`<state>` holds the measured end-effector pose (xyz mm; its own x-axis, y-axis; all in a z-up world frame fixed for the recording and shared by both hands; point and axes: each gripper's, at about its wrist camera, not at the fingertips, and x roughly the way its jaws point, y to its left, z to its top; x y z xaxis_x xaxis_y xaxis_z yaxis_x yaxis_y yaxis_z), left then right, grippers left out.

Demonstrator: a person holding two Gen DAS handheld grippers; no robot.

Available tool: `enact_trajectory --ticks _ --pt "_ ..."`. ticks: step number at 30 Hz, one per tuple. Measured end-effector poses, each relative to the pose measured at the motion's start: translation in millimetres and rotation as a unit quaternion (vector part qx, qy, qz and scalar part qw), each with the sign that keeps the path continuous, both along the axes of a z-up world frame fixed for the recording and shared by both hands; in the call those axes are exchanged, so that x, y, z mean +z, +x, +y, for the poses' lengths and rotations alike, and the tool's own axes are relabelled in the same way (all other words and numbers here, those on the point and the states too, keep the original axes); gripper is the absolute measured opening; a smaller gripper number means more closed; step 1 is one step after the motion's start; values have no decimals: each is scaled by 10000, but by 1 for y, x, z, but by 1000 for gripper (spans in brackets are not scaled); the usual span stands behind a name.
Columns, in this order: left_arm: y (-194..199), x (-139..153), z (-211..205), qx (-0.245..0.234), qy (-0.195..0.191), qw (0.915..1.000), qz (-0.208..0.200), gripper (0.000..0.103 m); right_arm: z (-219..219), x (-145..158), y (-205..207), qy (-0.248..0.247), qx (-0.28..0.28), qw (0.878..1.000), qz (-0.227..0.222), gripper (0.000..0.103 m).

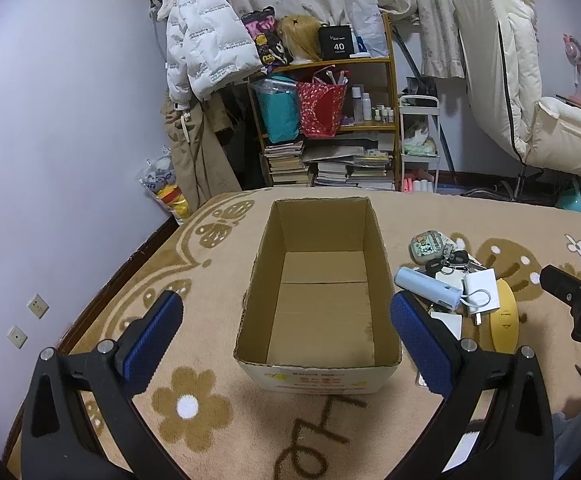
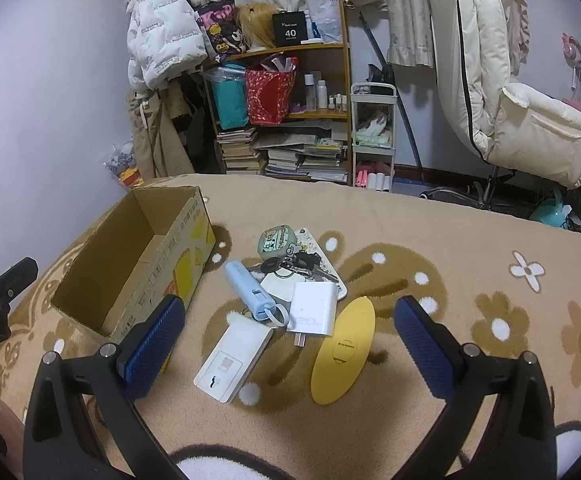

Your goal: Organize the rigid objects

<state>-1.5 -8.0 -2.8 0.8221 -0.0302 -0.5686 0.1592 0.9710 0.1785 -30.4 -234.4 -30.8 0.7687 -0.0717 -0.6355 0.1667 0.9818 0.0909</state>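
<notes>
An open, empty cardboard box [image 1: 322, 304] stands on the flowered blanket; it also shows in the right wrist view [image 2: 138, 264]. Right of it lies a pile: a light blue cylinder [image 2: 250, 292], a white charger [image 2: 314, 308], a white flat device [image 2: 234, 360], a yellow oval disc [image 2: 344, 350], keys [image 2: 294, 264] and a green pouch [image 2: 276, 242]. My left gripper [image 1: 286, 338] is open and empty, its fingers on either side of the box's near end. My right gripper [image 2: 288, 344] is open and empty above the pile.
The blanket [image 2: 450, 340] covers a raised surface. Behind it stand a crowded bookshelf [image 1: 330, 120], a hanging white jacket [image 1: 202, 40], a small white cart [image 1: 418, 140] and a padded chair [image 1: 530, 92]. A wall [image 1: 50, 120] is to the left.
</notes>
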Motion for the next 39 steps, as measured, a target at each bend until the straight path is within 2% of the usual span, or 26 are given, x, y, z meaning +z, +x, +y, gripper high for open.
enact_trajectory --ticks 39 --pt "-4 0 -1 -47 37 10000 -66 103 0 1 1 -13 -5 10000 4 103"
